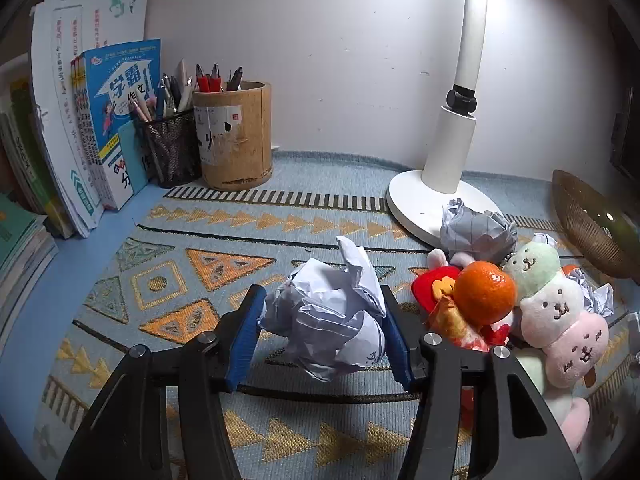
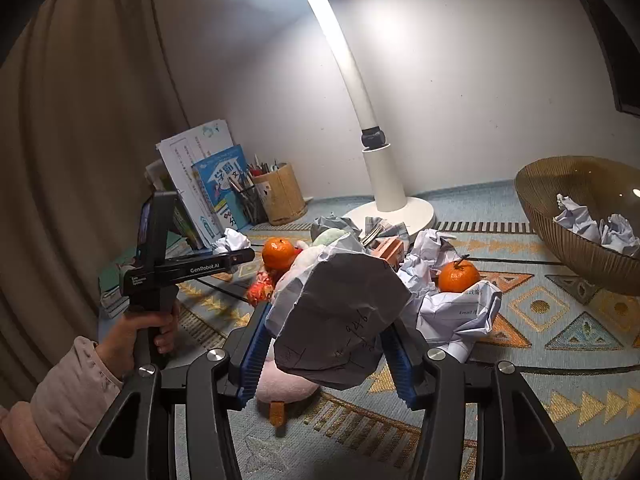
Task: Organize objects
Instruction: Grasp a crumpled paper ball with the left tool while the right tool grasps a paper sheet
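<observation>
**Both claws pinching crumpled paper above the patterned surface**

Nearest in the left wrist view, the left claw (image 1: 322, 334) is pressed against both sides of a white paper ball (image 1: 326, 320), held clear of the patterned cloth (image 1: 160, 288) that covers the surface. Just to its right lie a mandarin (image 1: 484, 294), a red plush (image 1: 434, 286) and a stacked bear plush (image 1: 558, 312), the mandarin resting on the toys. Behind them sits a grey paper ball (image 1: 478, 232), touching the lamp base (image 1: 416, 200). Toward the far left corner stand a mesh pen cup (image 1: 172, 148) and a bamboo pen holder (image 1: 236, 140), touching each other, with upright books (image 1: 116, 120) beside them.

Nearest in the right wrist view, the right claw (image 2: 326, 354) pinches a grey crumpled sheet (image 2: 340, 312) with handwriting on it. Beyond it, a second mandarin (image 2: 458, 276) rests among loose crumpled papers (image 2: 456, 312). At the left, a hand (image 2: 132, 336) grips the other gripper's handle. Near the right edge, a ribbed amber bowl (image 2: 560, 240) contains two paper balls (image 2: 596, 228).
</observation>
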Demonstrator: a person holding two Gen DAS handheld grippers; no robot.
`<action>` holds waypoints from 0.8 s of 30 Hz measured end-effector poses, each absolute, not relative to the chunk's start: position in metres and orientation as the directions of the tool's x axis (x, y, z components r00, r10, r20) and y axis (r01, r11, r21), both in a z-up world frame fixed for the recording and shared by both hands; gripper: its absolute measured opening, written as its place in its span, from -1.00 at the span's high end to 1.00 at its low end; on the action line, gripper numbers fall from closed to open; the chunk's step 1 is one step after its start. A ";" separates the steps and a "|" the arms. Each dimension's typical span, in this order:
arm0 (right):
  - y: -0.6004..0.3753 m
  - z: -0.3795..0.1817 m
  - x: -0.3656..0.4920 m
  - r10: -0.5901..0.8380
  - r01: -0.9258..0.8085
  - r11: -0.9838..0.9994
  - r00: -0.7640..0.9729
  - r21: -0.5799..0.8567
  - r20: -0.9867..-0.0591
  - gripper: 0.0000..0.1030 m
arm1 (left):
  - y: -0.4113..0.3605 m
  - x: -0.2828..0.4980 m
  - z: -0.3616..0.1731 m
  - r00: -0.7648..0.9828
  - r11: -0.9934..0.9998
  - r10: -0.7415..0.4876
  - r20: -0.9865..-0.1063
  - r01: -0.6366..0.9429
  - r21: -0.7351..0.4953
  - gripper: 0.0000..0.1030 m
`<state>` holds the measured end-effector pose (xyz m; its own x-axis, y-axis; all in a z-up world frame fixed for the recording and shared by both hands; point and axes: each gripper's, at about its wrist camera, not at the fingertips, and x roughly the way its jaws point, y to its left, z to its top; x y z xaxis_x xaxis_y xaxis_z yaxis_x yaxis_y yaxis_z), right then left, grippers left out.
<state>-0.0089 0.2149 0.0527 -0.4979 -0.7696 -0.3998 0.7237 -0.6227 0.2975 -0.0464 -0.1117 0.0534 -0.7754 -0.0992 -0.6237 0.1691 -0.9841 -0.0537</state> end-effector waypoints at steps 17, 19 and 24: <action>0.216 0.052 -0.014 -0.779 0.726 -0.613 -0.486 0.313 -0.396 -0.02 | -0.105 -0.041 0.058 -0.802 -0.987 -0.097 -0.589 0.153 -0.046 -0.05; 0.216 0.051 -0.015 -0.779 0.726 -0.612 -0.484 0.314 -0.399 -0.03 | -0.106 -0.041 0.058 -0.802 -0.987 -0.095 -0.589 0.154 -0.050 -0.05; 0.216 0.049 -0.017 -0.777 0.722 -0.614 -0.482 0.318 -0.404 -0.03 | -0.108 -0.040 0.057 -0.805 -0.986 -0.090 -0.586 0.156 -0.063 -0.05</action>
<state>-0.0168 0.2161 0.0495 -0.4824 -0.7773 -0.4039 0.7225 -0.6138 0.3183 -0.0399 -0.1080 0.0574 -0.8052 -0.0901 -0.5861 0.1564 -0.9857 -0.0634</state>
